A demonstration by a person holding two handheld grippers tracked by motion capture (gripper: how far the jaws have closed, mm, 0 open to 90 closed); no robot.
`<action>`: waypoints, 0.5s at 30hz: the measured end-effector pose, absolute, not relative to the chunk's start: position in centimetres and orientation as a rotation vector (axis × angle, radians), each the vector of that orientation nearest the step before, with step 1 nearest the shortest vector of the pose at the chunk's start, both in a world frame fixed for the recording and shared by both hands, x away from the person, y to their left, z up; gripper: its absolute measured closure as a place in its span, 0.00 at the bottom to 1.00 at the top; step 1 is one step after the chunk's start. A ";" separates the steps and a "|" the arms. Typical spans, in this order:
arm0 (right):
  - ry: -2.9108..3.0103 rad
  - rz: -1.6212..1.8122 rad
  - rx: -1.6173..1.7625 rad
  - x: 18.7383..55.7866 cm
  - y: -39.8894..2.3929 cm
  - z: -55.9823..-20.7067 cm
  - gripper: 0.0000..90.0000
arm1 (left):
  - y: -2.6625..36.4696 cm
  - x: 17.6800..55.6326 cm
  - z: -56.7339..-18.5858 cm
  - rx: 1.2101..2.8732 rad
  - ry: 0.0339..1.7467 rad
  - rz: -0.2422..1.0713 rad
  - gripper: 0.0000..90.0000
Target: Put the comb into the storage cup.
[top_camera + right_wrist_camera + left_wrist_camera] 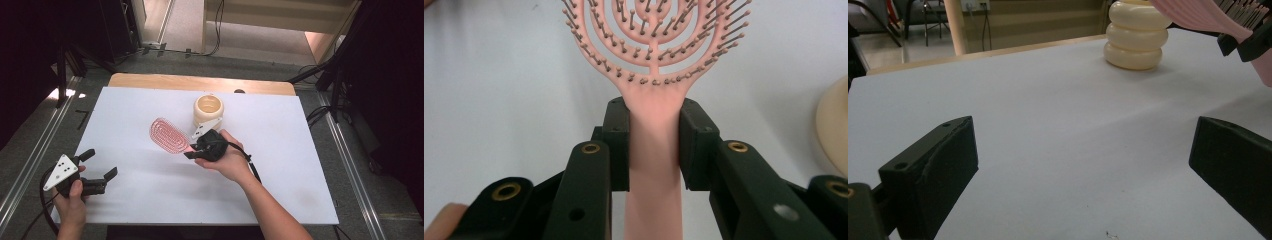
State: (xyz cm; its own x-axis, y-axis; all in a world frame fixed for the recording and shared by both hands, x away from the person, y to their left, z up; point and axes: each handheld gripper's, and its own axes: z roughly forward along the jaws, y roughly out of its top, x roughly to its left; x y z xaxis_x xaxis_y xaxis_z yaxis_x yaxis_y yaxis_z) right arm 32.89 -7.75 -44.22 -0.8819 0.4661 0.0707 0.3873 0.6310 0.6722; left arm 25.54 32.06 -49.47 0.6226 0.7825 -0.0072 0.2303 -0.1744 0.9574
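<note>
One pink hairbrush (651, 60), handle clamped in my right gripper (654, 145), frame centre; my left gripper (95, 172), lower left, jaws wide, empty.

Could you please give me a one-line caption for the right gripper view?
Right gripper clamps the handle of a pink plastic vented hairbrush, bristles facing the camera, above the white table.

A white-topped table (150, 200) carried one thing directly — a cream ringed holder (208, 111), standing upright just beyond the right claw (192, 151) toward the far edge.
</note>
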 end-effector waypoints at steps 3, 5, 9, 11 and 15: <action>2.725 1.115 0.725 32.9 -7.8 -44.1 0.75 | 32.1 25.5 -49.5 1.717 0.835 0.610 0.00; 2.715 1.132 0.733 32.9 -7.9 -44.1 0.75 | 32.1 25.5 -49.5 1.717 0.835 0.610 0.00; 2.686 1.175 0.728 32.9 -8.1 -43.9 0.75 | 32.1 25.5 -49.5 1.718 0.834 0.610 0.00; 2.662 1.196 0.719 32.9 -8.2 -43.8 0.75 | 32.1 25.5 -49.5 1.717 0.835 0.610 0.00; 2.620 1.245 0.729 32.8 -8.4 -43.5 0.75 | 32.1 25.5 -49.5 1.717 0.835 0.609 0.00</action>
